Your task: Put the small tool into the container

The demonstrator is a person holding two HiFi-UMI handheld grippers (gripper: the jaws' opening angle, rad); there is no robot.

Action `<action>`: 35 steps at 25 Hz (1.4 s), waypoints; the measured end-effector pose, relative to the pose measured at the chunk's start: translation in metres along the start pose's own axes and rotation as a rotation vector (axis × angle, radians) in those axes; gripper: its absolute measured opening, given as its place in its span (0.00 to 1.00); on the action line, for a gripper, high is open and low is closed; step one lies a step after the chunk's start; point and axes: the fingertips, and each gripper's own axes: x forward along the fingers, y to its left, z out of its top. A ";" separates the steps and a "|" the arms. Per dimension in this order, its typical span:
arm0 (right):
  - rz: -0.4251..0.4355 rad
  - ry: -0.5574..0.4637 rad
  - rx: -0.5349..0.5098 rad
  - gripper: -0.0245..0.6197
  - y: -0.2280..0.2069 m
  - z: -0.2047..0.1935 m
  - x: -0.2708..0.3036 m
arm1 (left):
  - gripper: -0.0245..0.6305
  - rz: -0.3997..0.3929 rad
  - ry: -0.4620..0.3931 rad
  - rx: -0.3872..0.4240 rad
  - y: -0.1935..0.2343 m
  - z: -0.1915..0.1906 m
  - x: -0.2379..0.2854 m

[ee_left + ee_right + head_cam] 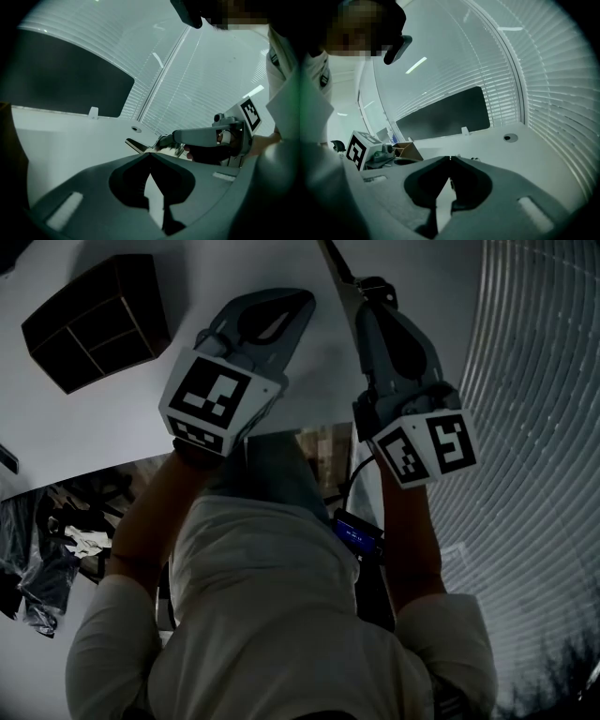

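- The dark rectangular container with inner dividers point(94, 320) stands on the white table point(84, 427), open side up, with nothing visible in its compartments.
- The left gripper point(150, 153) is held just to the right of the container, above the table and not touching it. Its jaws are closed, with the tips meeting. Only bare table shows through the hollow below the tips, so it grips nothing.
- The right gripper point(450, 158) is held farther from the container, on the far side of the left gripper. Its jaws are also pressed together at the tips.
- The slim shiny metal tool point(137, 145) juts forward from the right gripper's closed tips. Its flat bright end points away from the person, and it seems to be pinched there. In the right gripper view the tool is seen end-on, so little of it shows.
- The tool is well apart from the container, off to its right and outside it, with the left gripper between the two.
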 end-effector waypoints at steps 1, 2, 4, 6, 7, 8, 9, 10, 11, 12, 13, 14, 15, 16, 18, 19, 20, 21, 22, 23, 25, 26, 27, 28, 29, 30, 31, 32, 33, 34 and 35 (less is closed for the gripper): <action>0.005 -0.004 -0.009 0.05 0.000 0.004 0.000 | 0.04 0.004 -0.004 -0.003 0.000 0.003 0.000; 0.010 -0.009 -0.020 0.05 0.000 0.008 0.001 | 0.04 0.010 -0.010 -0.006 0.001 0.007 -0.001; 0.021 -0.020 -0.042 0.05 0.006 0.020 0.003 | 0.04 0.021 -0.022 -0.008 0.004 0.018 -0.007; 0.033 -0.027 -0.060 0.05 0.017 0.033 0.004 | 0.04 0.030 -0.032 -0.005 0.008 0.030 -0.019; 0.039 -0.029 -0.066 0.05 0.024 0.040 0.004 | 0.04 0.035 -0.039 -0.002 0.010 0.037 -0.025; 0.045 -0.032 -0.074 0.05 0.032 0.046 0.004 | 0.04 0.040 -0.046 0.002 0.012 0.044 -0.032; 0.050 -0.036 -0.085 0.05 0.039 0.053 0.004 | 0.04 0.045 -0.056 0.006 0.013 0.052 -0.038; 0.055 -0.041 -0.097 0.05 0.046 0.059 0.004 | 0.04 0.049 -0.069 0.009 0.015 0.060 -0.045; 0.061 -0.045 -0.107 0.05 0.052 0.064 0.004 | 0.04 0.055 -0.082 0.009 0.017 0.067 -0.051; 0.068 -0.049 -0.117 0.05 0.058 0.067 0.005 | 0.04 0.060 -0.094 0.009 0.018 0.073 -0.058; 0.073 -0.051 -0.126 0.05 0.063 0.070 0.006 | 0.04 0.065 -0.104 0.009 0.019 0.078 -0.063; 0.078 -0.052 -0.136 0.05 0.068 0.072 0.007 | 0.04 0.071 -0.113 0.011 0.021 0.081 -0.068; 0.084 -0.054 -0.147 0.05 0.072 0.074 0.008 | 0.04 0.076 -0.121 0.013 0.022 0.084 -0.072; 0.090 -0.058 -0.158 0.05 0.075 0.076 0.008 | 0.04 0.082 -0.128 0.017 0.023 0.087 -0.075; 0.105 -0.068 -0.185 0.05 0.081 0.082 0.006 | 0.04 0.093 -0.144 0.023 0.021 0.091 -0.081; 0.113 -0.072 -0.200 0.05 0.085 0.086 0.005 | 0.04 0.099 -0.152 0.026 0.020 0.094 -0.085; 0.123 -0.076 -0.213 0.05 0.089 0.090 0.003 | 0.04 0.107 -0.159 0.027 0.019 0.096 -0.089; 0.134 -0.080 -0.226 0.05 0.092 0.093 0.002 | 0.04 0.115 -0.164 0.028 0.018 0.098 -0.093; 0.143 -0.083 -0.238 0.05 0.096 0.096 0.000 | 0.04 0.125 -0.169 0.028 0.017 0.099 -0.097; 0.152 -0.085 -0.253 0.05 0.099 0.098 -0.001 | 0.04 0.135 -0.175 0.027 0.016 0.100 -0.101; 0.171 -0.083 -0.286 0.05 0.108 0.101 -0.001 | 0.04 0.154 -0.184 0.023 0.017 0.100 -0.110; 0.183 -0.079 -0.301 0.05 0.115 0.102 0.000 | 0.04 0.164 -0.188 0.019 0.019 0.099 -0.116; 0.197 -0.074 -0.314 0.05 0.124 0.103 0.002 | 0.04 0.175 -0.192 0.016 0.022 0.099 -0.123; 0.213 -0.069 -0.326 0.05 0.134 0.105 0.005 | 0.04 0.186 -0.197 0.011 0.026 0.100 -0.132; 0.230 -0.064 -0.338 0.05 0.144 0.107 0.008 | 0.04 0.197 -0.204 0.006 0.029 0.101 -0.140; 0.247 -0.061 -0.350 0.05 0.154 0.107 0.010 | 0.04 0.210 -0.212 0.002 0.032 0.100 -0.149; 0.265 -0.060 -0.361 0.05 0.162 0.104 0.010 | 0.04 0.225 -0.220 -0.002 0.033 0.097 -0.155; 0.282 -0.060 -0.368 0.05 0.166 0.097 0.007 | 0.04 0.239 -0.226 -0.003 0.030 0.091 -0.159; 0.297 -0.060 -0.373 0.05 0.167 0.087 0.002 | 0.04 0.252 -0.229 -0.004 0.026 0.081 -0.161; 0.309 -0.060 -0.375 0.05 0.166 0.076 -0.003 | 0.04 0.263 -0.232 -0.004 0.019 0.071 -0.160; 0.319 -0.060 -0.377 0.05 0.165 0.067 -0.008 | 0.04 0.272 -0.236 -0.005 0.014 0.063 -0.160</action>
